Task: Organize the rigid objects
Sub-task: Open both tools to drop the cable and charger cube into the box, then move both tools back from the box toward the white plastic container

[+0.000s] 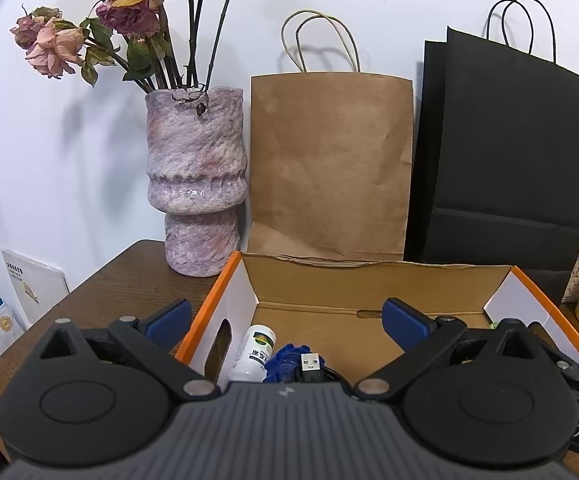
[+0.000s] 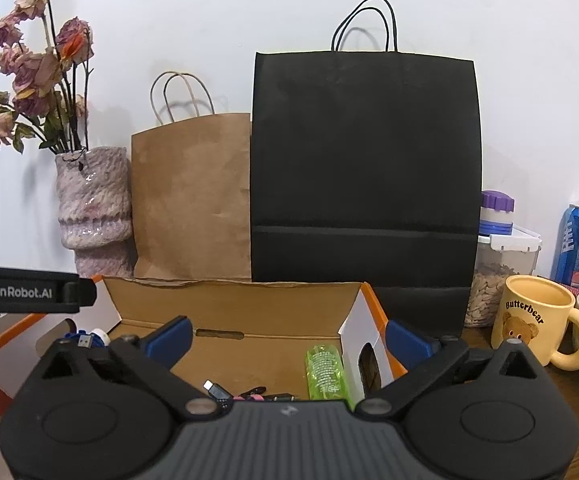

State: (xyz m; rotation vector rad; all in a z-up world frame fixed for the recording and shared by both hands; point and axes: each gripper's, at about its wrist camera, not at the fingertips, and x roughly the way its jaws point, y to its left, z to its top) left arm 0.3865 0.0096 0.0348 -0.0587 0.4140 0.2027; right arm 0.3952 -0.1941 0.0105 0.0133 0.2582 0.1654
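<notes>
An open cardboard box (image 1: 369, 280) with an orange rim sits on the wooden table; it also shows in the right wrist view (image 2: 229, 304). Inside lie a white bottle (image 1: 254, 354), a blue cable with a USB plug (image 1: 303, 364), a green bottle (image 2: 325, 372) and small cables (image 2: 219, 392). My left gripper (image 1: 287, 320) is open and empty above the box's left end. My right gripper (image 2: 287, 338) is open and empty above the box's right end.
A pink vase (image 1: 197, 184) with dried roses, a brown paper bag (image 1: 329, 164) and a black paper bag (image 1: 505, 160) stand behind the box. A yellow mug (image 2: 537, 324), a seed container (image 2: 497, 276) and cans stand at the right.
</notes>
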